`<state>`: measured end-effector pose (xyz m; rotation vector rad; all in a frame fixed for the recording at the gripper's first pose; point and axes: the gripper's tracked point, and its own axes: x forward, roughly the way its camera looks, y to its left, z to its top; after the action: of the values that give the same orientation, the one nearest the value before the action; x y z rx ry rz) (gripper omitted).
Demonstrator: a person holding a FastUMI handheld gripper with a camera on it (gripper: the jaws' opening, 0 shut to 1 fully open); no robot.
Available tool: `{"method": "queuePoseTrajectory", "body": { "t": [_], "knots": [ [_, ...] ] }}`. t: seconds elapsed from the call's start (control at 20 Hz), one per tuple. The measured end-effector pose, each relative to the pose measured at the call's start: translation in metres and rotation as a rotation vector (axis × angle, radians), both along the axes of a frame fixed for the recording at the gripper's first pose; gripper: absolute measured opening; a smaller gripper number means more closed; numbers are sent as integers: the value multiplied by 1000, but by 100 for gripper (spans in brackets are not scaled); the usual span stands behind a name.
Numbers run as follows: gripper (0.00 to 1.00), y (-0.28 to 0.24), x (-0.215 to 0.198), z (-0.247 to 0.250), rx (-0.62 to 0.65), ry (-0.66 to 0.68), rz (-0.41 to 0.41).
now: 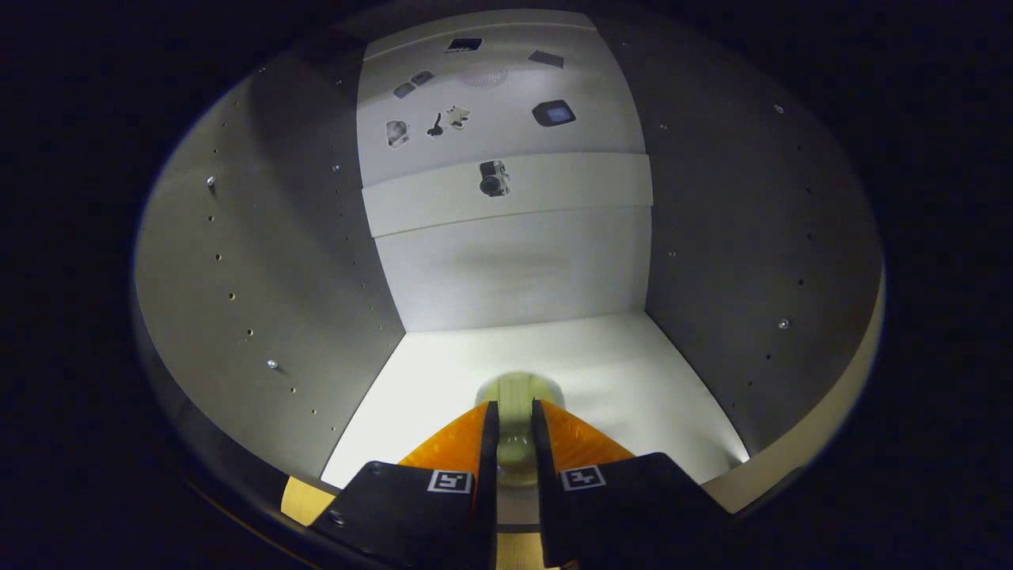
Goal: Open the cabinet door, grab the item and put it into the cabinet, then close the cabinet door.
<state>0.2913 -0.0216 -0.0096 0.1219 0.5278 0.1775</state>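
The hand-held gripper (514,418) reaches into the open white cabinet, its two fingers drawn close together and clamped on a small pale yellowish-green item (516,404) with a rounded outline. The item sits between the fingers, pressed on both sides, its far end showing just past the fingertips; what kind of object it is cannot be told. It rests on or just above the white cabinet floor (617,372), near the floor's front edge and about midway between the side walls. A strip of light wooden surface (299,500) shows below the floor's front-left corner. Grey side walls (261,261) with rows of small drilled holes and a few metal pegs rise on either hand. Beyond, the white back panel (506,269) meets the floor's rear edge; higher up, a white crosswise band (570,190) carries small dark stickers.
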Motion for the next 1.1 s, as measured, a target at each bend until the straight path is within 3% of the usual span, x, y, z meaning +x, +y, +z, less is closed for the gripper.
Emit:
{"method": "queuePoseTrajectory", "body": {
  "t": [0.25,0.45,0.6,0.85,1.1],
  "knots": [
    [26,4,6,23,6,-101,0],
    [25,13,-24,63,-2,-195,61],
    [24,20,-68,106,-51,-297,113],
    [24,31,-167,183,-11,-501,147],
    [39,18,-247,193,-11,-544,96]
  ]
}}
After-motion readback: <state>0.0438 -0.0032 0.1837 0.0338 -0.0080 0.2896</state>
